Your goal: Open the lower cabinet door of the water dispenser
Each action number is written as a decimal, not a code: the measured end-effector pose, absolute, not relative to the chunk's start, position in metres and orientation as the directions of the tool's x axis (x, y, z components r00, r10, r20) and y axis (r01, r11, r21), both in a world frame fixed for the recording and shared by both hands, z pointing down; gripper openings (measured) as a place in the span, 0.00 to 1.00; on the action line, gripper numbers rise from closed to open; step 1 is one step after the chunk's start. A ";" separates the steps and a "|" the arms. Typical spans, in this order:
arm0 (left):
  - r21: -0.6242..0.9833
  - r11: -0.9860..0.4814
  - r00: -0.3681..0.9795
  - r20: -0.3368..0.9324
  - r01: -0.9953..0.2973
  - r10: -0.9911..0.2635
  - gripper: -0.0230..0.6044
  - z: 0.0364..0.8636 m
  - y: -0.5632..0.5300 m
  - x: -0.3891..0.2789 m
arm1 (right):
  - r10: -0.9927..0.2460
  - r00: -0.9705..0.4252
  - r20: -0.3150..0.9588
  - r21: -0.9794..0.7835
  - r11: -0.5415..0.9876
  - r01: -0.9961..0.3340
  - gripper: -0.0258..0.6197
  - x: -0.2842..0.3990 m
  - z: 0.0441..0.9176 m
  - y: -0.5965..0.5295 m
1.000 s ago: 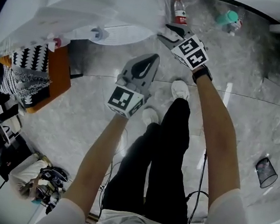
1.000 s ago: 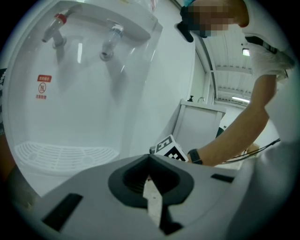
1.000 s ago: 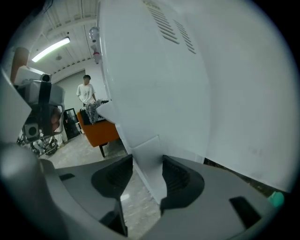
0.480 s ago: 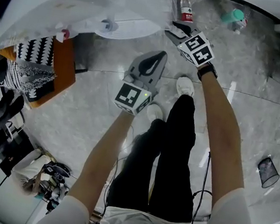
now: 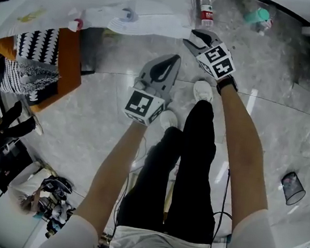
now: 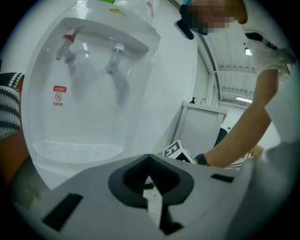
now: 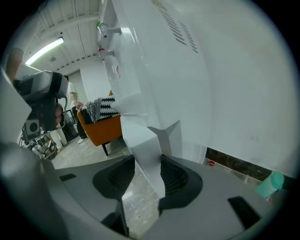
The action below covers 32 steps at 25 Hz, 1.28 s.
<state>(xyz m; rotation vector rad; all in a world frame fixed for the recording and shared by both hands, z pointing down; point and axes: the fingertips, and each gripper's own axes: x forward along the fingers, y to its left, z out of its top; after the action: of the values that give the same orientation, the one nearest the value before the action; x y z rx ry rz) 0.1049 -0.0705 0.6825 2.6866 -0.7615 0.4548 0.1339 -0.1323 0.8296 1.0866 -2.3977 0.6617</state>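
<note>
White lower cabinet door (image 7: 140, 136) of water dispenser (image 6: 93, 84): edge between jaws of right gripper (image 7: 143, 176), just closed, clamped on it. Jaws of left gripper (image 5: 172, 61) together, empty, facing dispenser front.

No words I can read. Red sticker (image 6: 59, 96) w/ a no-sign on water dispenser (image 6: 98, 65) front, print too small; bottle (image 5: 204, 10) label blurry too

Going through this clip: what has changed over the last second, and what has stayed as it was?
The right gripper has just been closing its jaws and now pinches the edge of the lower cabinet door. It seems to have drawn back slightly toward the person. The left gripper stays shut and empty in front of the water dispenser.
</note>
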 end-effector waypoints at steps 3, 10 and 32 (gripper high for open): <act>0.213 -0.801 0.802 0.382 -0.560 -0.459 0.04 0.680 -0.067 0.093 | -0.565 -0.598 0.569 -0.249 0.575 -0.780 0.31 0.129 0.830 -0.121; 0.229 -0.760 0.775 0.380 -0.608 -0.505 0.04 0.672 -0.062 0.064 | -0.533 -0.589 0.608 -0.257 0.570 -0.781 0.31 0.111 0.829 -0.094; 0.250 -0.675 0.707 0.409 -0.695 -0.577 0.04 0.667 -0.043 -0.025 | -0.389 -0.635 0.667 -0.338 0.601 -0.724 0.32 0.048 0.834 -0.031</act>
<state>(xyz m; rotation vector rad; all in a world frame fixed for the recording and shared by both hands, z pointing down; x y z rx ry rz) -0.0250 -0.0433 0.6668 2.5276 -0.9857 0.4192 0.0475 -0.0312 0.8339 0.8786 -2.2888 0.8176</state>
